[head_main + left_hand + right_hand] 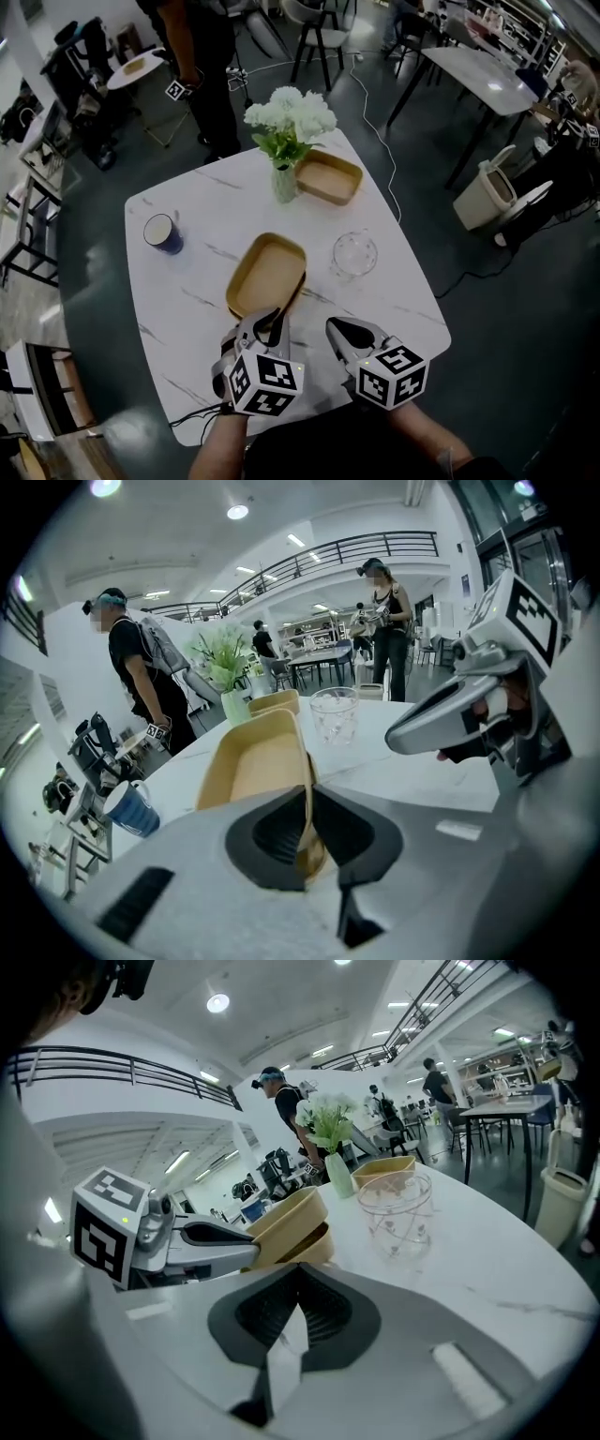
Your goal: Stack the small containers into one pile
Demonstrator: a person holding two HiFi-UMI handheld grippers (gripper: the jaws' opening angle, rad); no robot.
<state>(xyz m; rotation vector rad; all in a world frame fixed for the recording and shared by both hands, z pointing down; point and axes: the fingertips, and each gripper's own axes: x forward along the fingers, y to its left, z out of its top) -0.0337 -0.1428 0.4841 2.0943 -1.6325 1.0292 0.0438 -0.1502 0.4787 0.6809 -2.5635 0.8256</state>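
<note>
A tan oval container (265, 272) (253, 766) (291, 1218) is tipped up over the near part of the white marble table (187, 309). My left gripper (272, 319) (309, 808) is shut on its near rim. In the right gripper view a second tan layer shows under it; I cannot tell if that is another nested container. A second tan container (328, 176) (274, 702) (382, 1170) lies flat at the far side, beside the vase. My right gripper (337, 330) (298, 1283) hovers just right of the left one, shut on nothing.
A clear glass bowl (354, 253) (335, 714) (398, 1208) stands right of the held container. A vase of white flowers (285, 178) is at the back centre and a blue mug (164, 233) (131, 808) at the left. People, chairs and other tables surround the table.
</note>
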